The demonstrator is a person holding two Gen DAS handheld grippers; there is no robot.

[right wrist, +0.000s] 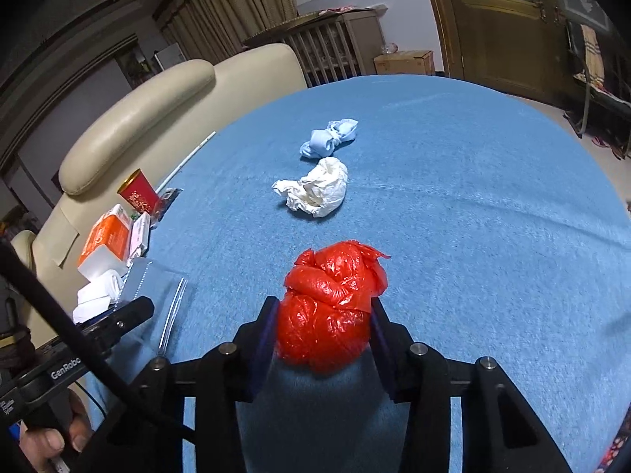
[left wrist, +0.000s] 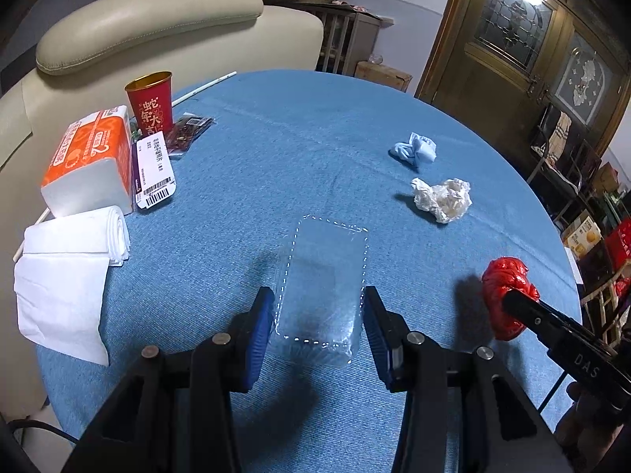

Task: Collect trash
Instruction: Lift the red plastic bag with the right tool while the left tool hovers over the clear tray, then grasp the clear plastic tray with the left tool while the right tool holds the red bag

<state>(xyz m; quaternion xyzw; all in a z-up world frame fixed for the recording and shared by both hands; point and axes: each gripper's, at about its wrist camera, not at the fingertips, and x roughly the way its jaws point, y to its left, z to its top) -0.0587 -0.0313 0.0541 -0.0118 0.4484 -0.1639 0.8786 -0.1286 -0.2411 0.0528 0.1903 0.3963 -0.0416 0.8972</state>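
A clear plastic box [left wrist: 323, 276] rests on the blue tablecloth [left wrist: 276, 138], and my left gripper [left wrist: 318, 315] is shut on it, a blue pad pressed against each side. To its right, my right gripper [right wrist: 323, 327] is shut on a crumpled red plastic bag [right wrist: 331, 295], which is also seen in the left wrist view [left wrist: 506, 287]. Farther out on the cloth lie a crumpled white paper wad [right wrist: 315, 193] [left wrist: 443, 197] and a crumpled pale blue wad [right wrist: 329, 138] [left wrist: 414, 149], both apart from the grippers.
Along the table's left edge stand a red paper cup [left wrist: 150, 102], an orange tissue pack [left wrist: 88, 157], a barcoded white carton [left wrist: 154, 169], a dark packet [left wrist: 189, 132] and folded white tissues [left wrist: 67, 268]. A cream sofa [left wrist: 157, 19] borders that side.
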